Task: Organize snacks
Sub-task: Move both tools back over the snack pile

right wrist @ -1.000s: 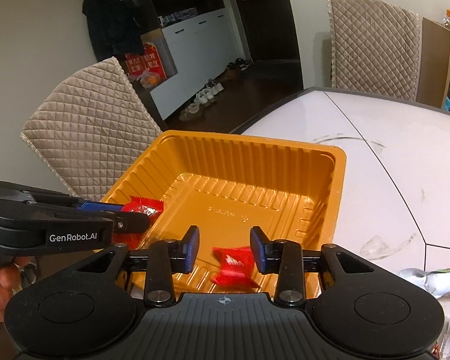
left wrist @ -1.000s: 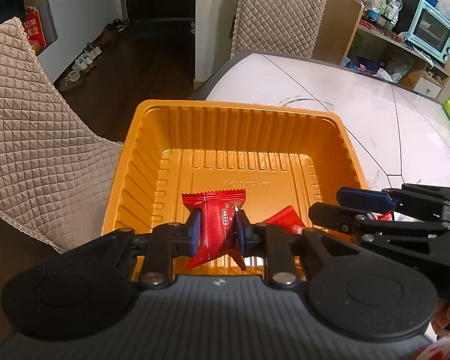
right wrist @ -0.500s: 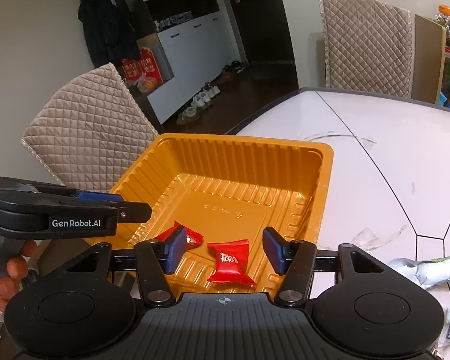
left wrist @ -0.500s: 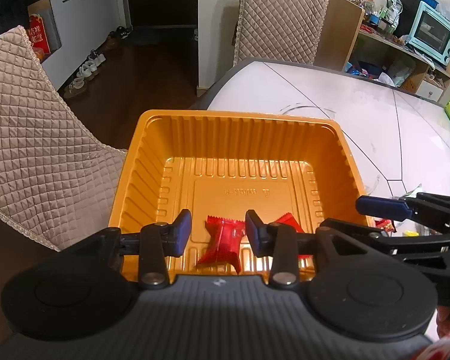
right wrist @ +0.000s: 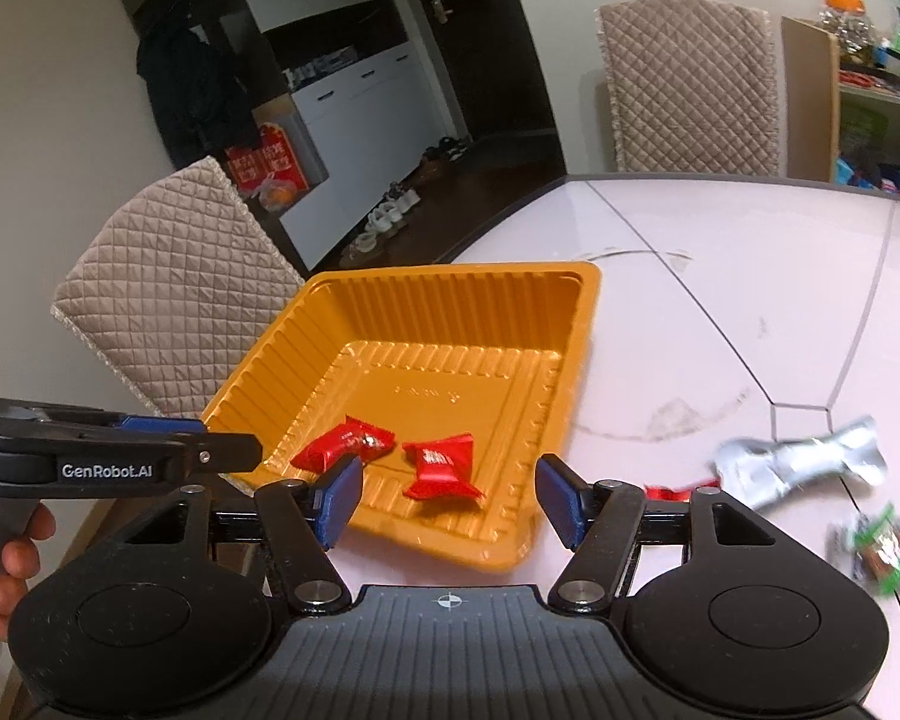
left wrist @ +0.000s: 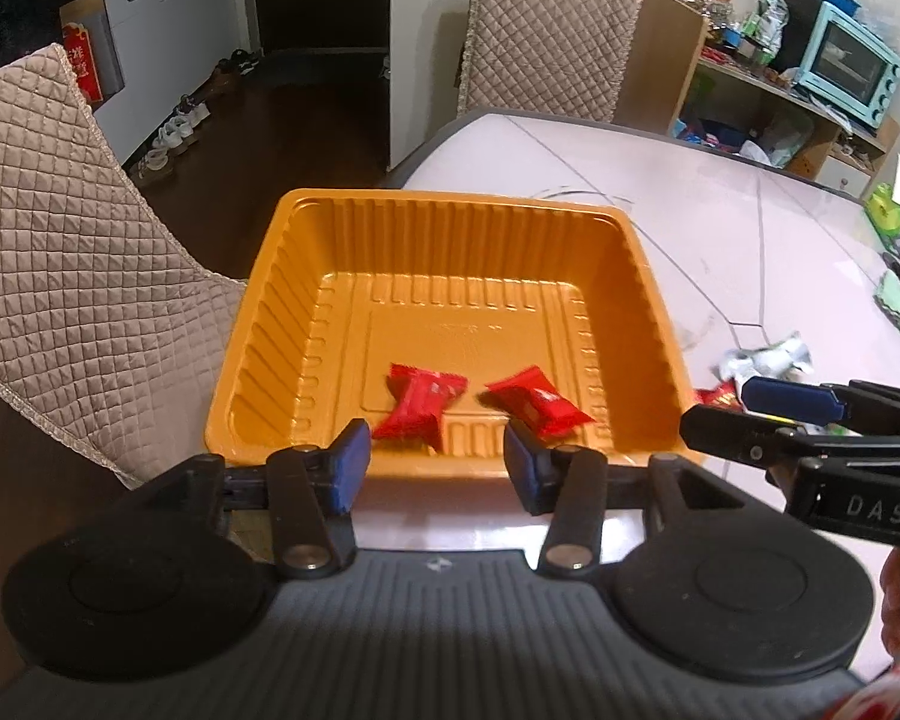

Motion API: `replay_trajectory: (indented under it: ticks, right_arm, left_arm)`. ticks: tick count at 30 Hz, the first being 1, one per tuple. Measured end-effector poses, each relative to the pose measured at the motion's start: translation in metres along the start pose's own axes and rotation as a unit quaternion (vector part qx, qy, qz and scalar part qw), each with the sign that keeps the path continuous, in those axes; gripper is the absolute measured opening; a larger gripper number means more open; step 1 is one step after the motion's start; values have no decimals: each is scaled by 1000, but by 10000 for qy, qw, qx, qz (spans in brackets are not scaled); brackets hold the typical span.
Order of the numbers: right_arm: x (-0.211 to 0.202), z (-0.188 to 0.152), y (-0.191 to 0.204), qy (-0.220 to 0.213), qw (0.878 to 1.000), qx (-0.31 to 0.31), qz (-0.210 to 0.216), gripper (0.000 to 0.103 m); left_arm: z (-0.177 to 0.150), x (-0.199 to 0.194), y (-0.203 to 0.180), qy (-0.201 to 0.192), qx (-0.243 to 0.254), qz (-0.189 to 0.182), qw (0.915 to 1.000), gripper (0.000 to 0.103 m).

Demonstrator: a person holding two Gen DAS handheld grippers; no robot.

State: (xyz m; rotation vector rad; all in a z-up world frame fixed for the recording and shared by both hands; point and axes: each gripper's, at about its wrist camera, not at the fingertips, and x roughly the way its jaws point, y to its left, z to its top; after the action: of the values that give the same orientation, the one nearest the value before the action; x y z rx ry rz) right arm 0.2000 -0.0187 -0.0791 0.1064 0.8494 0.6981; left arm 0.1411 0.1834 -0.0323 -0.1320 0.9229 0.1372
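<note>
Lying loose now in ribbed orange plastic tray (left wrist: 450, 228): two red foil-wrapped candies (left wrist: 421, 405) (left wrist: 534, 401), just released. Left gripper (left wrist: 437, 462) & right gripper (right wrist: 447, 495) are backing off, jaws just opened, empty; more snacks waiting on table (right wrist: 720, 300).

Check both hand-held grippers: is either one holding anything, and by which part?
Nothing is held. The left hand-held gripper and right hand-held gripper have just been opening and are empty; both red candies lie loose in the tray.
</note>
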Motion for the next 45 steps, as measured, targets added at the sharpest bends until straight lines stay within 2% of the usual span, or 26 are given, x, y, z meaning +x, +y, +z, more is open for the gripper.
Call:
replay_trajectory:
  ticks: [10,17,26,37,45]
  right_arm:
    - [-57,-38,-21,-39,9992,284,-292,64]
    - [-92,-72,-41,-20,9959,565,-710,64]
    - [-125,-100,-70,-87,9872,937,-1285,64]
    - [-133,-107,-97,-199,9816,990,-1621,64]
    - [-117,-94,-115,-244,9835,776,-1613,64]
  left_arm:
    - [-32,-22,-38,41,267,-354,9990,47]
    - [-51,-22,-70,86,557,-687,9960,47]
    - [-59,-15,-113,90,1006,-1123,9885,47]
    - [-50,-2,-157,-112,1604,-1627,9735,47]
    - [-33,24,-174,-84,1877,-1749,9665,47]
